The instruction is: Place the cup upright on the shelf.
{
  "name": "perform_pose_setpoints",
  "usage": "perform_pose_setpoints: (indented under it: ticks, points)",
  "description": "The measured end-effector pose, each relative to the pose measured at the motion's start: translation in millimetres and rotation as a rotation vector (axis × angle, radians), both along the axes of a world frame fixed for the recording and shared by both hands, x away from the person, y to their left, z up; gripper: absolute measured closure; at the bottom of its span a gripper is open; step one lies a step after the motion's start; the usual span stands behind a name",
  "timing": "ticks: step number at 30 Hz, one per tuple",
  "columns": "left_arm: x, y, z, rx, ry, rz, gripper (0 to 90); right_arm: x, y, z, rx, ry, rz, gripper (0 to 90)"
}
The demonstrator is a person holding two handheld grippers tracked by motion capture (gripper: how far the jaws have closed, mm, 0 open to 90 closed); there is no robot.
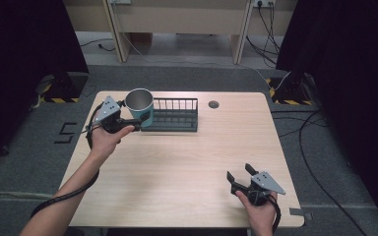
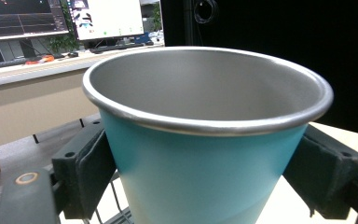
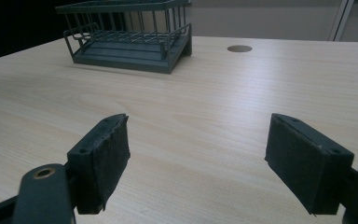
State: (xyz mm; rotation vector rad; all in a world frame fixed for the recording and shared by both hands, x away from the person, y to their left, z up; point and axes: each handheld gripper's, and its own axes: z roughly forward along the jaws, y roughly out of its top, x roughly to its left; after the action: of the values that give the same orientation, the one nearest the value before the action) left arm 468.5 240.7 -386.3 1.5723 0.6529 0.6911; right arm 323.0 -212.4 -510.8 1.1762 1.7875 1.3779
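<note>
The left gripper [image 1: 137,124] clamps the teal steel cup [image 1: 140,105] by its smooth, tapered wall just below the rim, beside the wire rack [image 1: 174,115]; it looks light, rigid and slippery, so a lower, wider hold seems safer, while the right gripper [image 1: 238,176] rests open.

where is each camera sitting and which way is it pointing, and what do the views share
High view: above the person's side, looking forward and down on the table; forearms, left gripper, right gripper.
Left gripper view: on the left gripper, facing the cup between its jaws.
Right gripper view: low over the table, facing the rack.
Shared: cup, rack.
</note>
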Motion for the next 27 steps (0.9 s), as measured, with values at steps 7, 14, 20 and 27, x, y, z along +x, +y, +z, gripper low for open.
perform_pose_setpoints:
  ticks: [7, 14, 20, 27]
  points:
    - [6.0, -4.4, -0.6, 0.001, 0.004, 0.006, 15.2, -0.5, 0.3, 0.1, 0.008, 0.005, -0.001, 22.2]
    - [12.0, -8.6, -0.2, -0.002, 0.007, 0.013, 15.2, -0.4, 0.3, -0.1, 0.008, 0.005, 0.000, 22.3]
    - [15.5, -12.1, 2.5, -0.001, 0.002, 0.017, 15.2, -0.4, 0.2, -0.2, 0.006, 0.006, 0.000, 22.4]
    - [20.1, -15.7, 2.8, -0.004, 0.004, 0.024, 15.2, -0.5, 0.2, -0.2, 0.008, 0.005, 0.001, 22.4]
